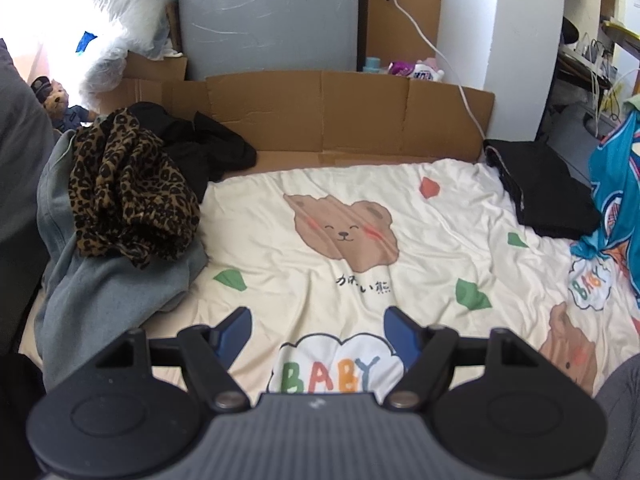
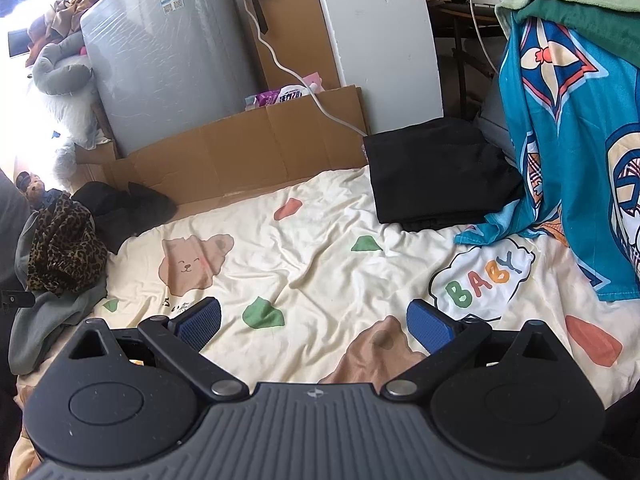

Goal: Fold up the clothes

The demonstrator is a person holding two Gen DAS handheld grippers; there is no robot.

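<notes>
Surveying, left wrist view: both grippers hang over a bed with clothes piled at its sides.
Left gripper [image 1: 318, 330]: jaws spread wide, nothing between the blue pads [image 1: 236, 330]; it hovers above the cream blanket [image 1: 320, 272], over the "BABY" cloud print.
Unfolded pile: a leopard-print garment [image 1: 128, 188] lies crumpled on top of a grey-blue garment [image 1: 104, 292] at the left edge of the bed; a black garment [image 1: 200, 144] is bunched just behind, touching the leopard print.
Folded item: a black folded garment [image 1: 540, 192] rests flat at the far right corner of the blanket, well apart from the pile.
Surroundings: a cardboard sheet [image 1: 348, 108] stands along the far edge of the bed; a white cable [image 1: 432, 48] runs down over it; a teal patterned cloth [image 1: 616, 184] hangs at the right.

Right wrist view
Right gripper [image 2: 314, 326]: jaws spread wide, empty; its blue pads [image 2: 430, 328] hover above the blanket [image 2: 320, 216], near the green and brown prints.
Unfolded pile: leopard-print garment [image 2: 64, 248] sits on the grey-blue garment [image 2: 52, 312] at the far left; black garment [image 2: 120, 208] beside it, against the cardboard sheet [image 2: 240, 148].
Folded item: black folded garment [image 2: 436, 176] lies at the far right, its right edge partly covered by the teal patterned cloth [image 2: 568, 152].
Background: a grey appliance [image 2: 168, 56] wrapped in plastic stands behind the cardboard.
</notes>
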